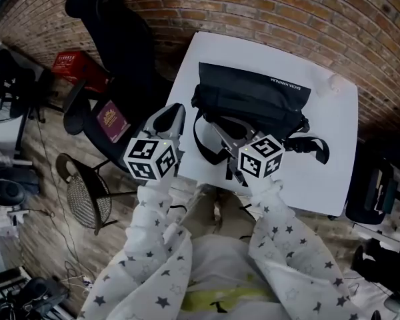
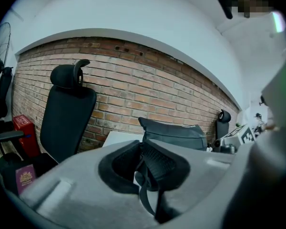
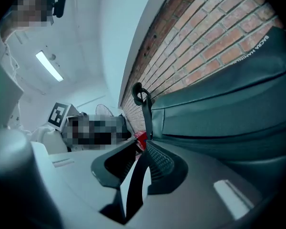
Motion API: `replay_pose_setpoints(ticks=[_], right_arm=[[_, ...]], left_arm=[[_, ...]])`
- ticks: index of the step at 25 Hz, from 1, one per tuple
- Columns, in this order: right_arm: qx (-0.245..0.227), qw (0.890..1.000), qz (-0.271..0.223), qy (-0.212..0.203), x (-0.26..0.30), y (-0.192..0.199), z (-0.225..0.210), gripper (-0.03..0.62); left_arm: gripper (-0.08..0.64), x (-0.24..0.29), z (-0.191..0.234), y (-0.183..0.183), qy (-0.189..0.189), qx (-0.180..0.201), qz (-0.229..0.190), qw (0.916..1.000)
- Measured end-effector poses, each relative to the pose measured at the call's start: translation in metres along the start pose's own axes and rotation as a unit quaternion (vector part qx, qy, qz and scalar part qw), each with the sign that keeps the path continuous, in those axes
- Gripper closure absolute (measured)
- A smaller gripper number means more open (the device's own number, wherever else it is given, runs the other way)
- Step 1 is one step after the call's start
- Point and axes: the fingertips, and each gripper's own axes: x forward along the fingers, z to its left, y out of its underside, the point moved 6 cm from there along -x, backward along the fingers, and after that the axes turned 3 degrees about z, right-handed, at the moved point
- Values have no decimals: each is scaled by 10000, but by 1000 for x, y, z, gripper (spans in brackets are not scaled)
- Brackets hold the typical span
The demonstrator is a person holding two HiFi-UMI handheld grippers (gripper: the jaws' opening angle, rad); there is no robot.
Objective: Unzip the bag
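The black bag [image 1: 253, 99] lies on the white desk [image 1: 333, 179] by the brick wall. Its zip looks closed, so the unzipping seems not yet begun. The right claw [image 1: 220, 129] gapes empty at the bag's front. The left claw [image 1: 168, 115], pinched nearly shut on nothing, hovers by the desk's left edge. The bag's loose strap [image 1: 207, 145] lies in the way, and an office chair [image 1: 113, 39] stands near.
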Motion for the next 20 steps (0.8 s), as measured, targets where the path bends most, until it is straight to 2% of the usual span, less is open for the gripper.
replay_pose_setpoints(ticks=[4, 10, 20], right_arm=[[115, 9998, 91, 161, 15, 8, -2, 494], [303, 9984, 137, 460, 28, 22, -10, 466], [57, 9949, 243, 977, 51, 33, -3, 475]], left_arm=[[514, 16, 5, -6, 344, 76, 73, 9994], [423, 42, 7, -7, 896, 152, 191, 9957], [362, 65, 16, -12, 1678, 352, 235, 9849]])
